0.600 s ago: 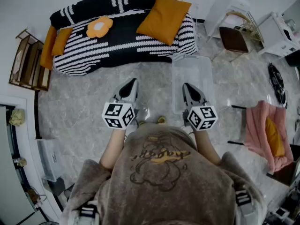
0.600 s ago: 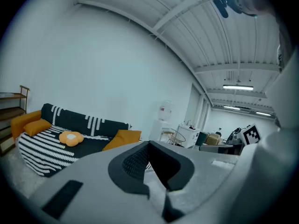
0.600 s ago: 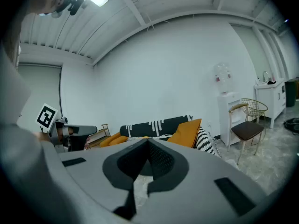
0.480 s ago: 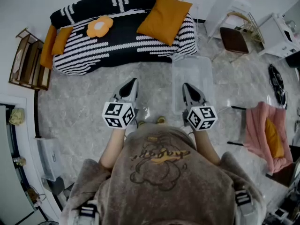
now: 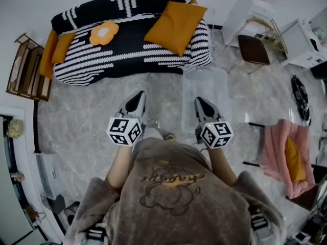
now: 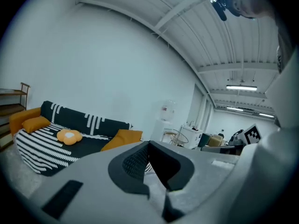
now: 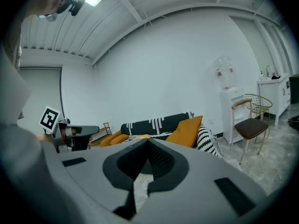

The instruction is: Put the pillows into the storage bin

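A big orange pillow (image 5: 174, 26) leans on the right end of the black-and-white striped sofa (image 5: 127, 52). A flower-shaped orange cushion (image 5: 103, 32) lies on the seat, and smaller orange pillows (image 5: 62, 46) sit at the left end. A clear storage bin (image 5: 205, 98) stands on the floor just in front of the sofa's right end. My left gripper (image 5: 140, 93) and right gripper (image 5: 198, 101) are held side by side above the floor, both shut with nothing in them. The right gripper hovers at the bin's near left edge. The big pillow (image 7: 187, 130) and the flower cushion (image 6: 69, 136) show past the jaws.
A wooden shelf (image 5: 25, 73) stands left of the sofa. A chair with a brown seat (image 5: 255, 45) and white cabinets (image 5: 306, 42) are at the right rear. A pink cloth over an orange cushion (image 5: 283, 154) hangs at the right. The floor is grey marble.
The view has shifted slightly toward the sofa and bin. Both grippers sit a little lower in the picture and stay shut.
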Available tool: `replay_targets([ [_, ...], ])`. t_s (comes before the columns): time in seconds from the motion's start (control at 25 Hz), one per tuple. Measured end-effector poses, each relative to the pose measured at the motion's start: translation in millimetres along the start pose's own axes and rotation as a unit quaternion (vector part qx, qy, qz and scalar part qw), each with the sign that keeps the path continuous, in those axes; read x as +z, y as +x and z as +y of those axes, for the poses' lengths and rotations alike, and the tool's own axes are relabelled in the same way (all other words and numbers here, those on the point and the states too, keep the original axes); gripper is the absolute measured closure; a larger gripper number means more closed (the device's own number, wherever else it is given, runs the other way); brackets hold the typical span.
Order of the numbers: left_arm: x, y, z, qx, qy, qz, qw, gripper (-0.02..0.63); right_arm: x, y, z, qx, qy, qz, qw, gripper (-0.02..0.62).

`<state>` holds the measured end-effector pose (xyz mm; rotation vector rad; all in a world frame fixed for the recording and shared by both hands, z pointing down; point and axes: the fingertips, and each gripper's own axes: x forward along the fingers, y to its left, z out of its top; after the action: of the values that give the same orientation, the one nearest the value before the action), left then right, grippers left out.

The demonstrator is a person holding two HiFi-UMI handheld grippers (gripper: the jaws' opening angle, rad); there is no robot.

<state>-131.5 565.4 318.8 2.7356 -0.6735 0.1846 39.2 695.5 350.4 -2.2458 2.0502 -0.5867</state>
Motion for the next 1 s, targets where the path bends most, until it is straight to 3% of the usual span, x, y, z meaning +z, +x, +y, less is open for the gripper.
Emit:
replay_targets([
  [0.44, 15.4, 89.1, 39.5, 0.014, 0.012, 0.011, 0.9998, 0.601, 11.4, 85.7, -50.9, 0.01, 0.007, 0.024, 1.0, 0.594],
  [1.0, 110.0, 280.4, 161.9, -0.032, 0.024, 0.035, 0.9986, 0.601, 118.4, 293.5, -114.5, -0.014, 0.007, 0.014, 1.0, 0.592],
])
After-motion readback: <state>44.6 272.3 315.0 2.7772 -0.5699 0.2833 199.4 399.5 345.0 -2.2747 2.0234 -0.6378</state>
